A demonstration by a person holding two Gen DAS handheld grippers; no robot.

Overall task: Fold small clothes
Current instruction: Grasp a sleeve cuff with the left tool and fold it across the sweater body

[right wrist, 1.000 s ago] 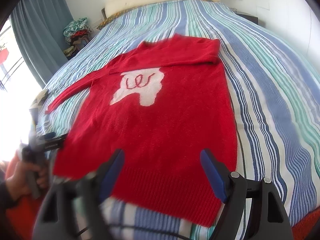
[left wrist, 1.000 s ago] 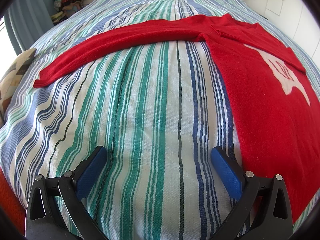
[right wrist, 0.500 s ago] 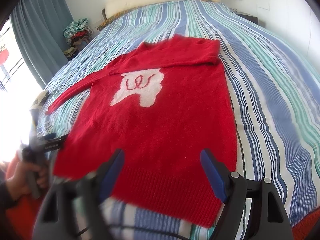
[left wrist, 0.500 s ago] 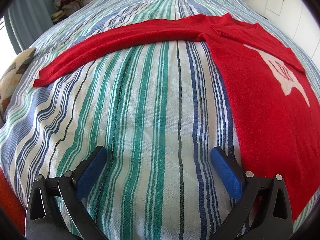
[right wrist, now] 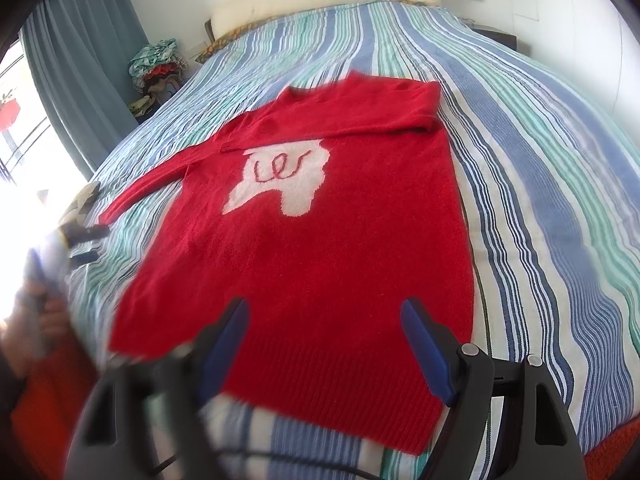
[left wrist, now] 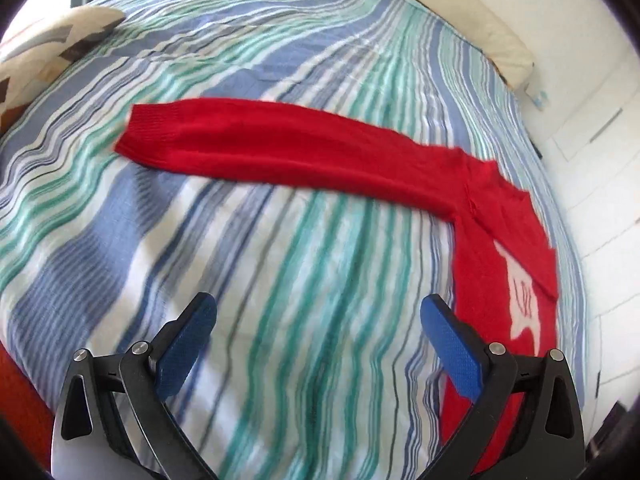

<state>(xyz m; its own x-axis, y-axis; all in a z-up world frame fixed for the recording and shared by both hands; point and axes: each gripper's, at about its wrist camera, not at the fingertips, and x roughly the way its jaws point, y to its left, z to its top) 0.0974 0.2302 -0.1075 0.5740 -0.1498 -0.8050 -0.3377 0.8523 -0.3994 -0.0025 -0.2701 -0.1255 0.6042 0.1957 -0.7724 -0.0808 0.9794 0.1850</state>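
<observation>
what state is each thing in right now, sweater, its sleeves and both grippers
red sweater: spread flat on the striped bedspread, front up
left sleeve: stretched out straight
other sleeve: folded across the chest
left gripper: open, empty
right gripper: open, empty, over the hem

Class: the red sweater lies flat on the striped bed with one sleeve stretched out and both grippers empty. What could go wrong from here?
1. The left gripper might pinch the striped bedspread along with the outstretched sleeve.
2. Folding that sleeve may wrinkle the red sweater.
3. The open right gripper, hovering over the hem, could snag the knit.
</observation>
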